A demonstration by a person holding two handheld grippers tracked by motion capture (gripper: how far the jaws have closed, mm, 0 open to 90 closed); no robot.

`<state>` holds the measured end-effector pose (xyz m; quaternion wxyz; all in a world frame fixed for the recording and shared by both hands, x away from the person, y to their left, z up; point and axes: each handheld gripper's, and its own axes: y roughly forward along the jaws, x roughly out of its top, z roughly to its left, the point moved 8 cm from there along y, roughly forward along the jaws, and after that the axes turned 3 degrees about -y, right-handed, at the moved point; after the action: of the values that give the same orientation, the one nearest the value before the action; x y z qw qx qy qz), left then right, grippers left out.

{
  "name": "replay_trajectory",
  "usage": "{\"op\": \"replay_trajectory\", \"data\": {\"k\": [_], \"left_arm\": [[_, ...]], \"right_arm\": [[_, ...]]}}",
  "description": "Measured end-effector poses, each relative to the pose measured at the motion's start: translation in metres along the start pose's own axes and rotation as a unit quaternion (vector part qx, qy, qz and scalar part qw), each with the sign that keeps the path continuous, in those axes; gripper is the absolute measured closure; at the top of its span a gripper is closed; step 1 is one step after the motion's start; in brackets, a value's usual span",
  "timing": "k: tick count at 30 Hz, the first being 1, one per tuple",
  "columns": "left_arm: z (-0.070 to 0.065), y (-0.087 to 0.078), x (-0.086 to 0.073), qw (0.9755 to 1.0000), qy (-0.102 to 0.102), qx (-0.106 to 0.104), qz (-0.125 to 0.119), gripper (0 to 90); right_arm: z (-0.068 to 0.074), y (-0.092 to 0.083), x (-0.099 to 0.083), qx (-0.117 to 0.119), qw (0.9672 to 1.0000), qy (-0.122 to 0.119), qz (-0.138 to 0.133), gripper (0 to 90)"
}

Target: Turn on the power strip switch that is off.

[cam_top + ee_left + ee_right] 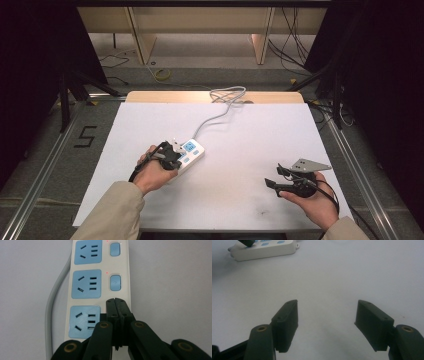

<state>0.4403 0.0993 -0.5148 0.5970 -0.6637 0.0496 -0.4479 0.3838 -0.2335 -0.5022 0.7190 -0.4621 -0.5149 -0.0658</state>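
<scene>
A white power strip (189, 152) lies left of the middle of the white table (240, 130), with lots of bare room on the right. The left gripper (116, 301) has its jaws pressed together, tips over the strip beside a blue switch (115, 282). This close view shows blue sockets (86, 283) and tiny red lights. The right gripper (327, 315) floats near the right edge, jaws wide apart, holding nothing. A grey cord (217, 112) runs to the far edge.

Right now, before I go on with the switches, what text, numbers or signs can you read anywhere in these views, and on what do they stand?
"5": black mark on the grey floor left of the white table.
White power strip with blue sockets: no readable print; only small red indicator lights beside its blue switches.
Black left gripper and black right gripper: no lettering visible.
</scene>
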Motion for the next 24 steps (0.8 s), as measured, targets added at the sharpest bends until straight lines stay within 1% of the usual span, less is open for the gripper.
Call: {"op": "replay_trajectory", "data": {"k": [5,6,8,15,18,24], "left_arm": [[-0.0002,-0.0007,0.0005,1.0,0.001,-0.001,-0.003,90.0],[-0.0006,-0.0014,0.0004,1.0,0.003,-0.004,-0.002,90.0],[-0.0014,-0.0014,0.0004,1.0,0.006,-0.002,-0.004,90.0],[-0.0012,-0.001,0.0009,0.9999,0.01,-0.005,-0.008,90.0],[-0.0011,-0.0024,0.0022,0.9998,0.01,-0.006,-0.015,89.9],[0.0002,-0.0068,0.0075,0.999,0.01,-0.003,-0.043,89.7]], "right_arm": [[0.0,-0.0003,0.0002,0.0,1.0,0.0,-0.001,34.9],[0.0,-0.0002,0.0003,0.0,1.0,0.001,-0.002,35.0],[0.0,-0.0001,0.0003,0.0,1.0,0.001,-0.002,34.9],[0.0,-0.0003,0.0002,0.0,1.0,0.001,-0.001,34.9],[0.0,-0.0002,0.0004,0.0,1.0,0.001,-0.002,34.9],[-0.0002,-0.0002,0.0001,0.0,1.0,0.001,-0.001,34.9]]}}
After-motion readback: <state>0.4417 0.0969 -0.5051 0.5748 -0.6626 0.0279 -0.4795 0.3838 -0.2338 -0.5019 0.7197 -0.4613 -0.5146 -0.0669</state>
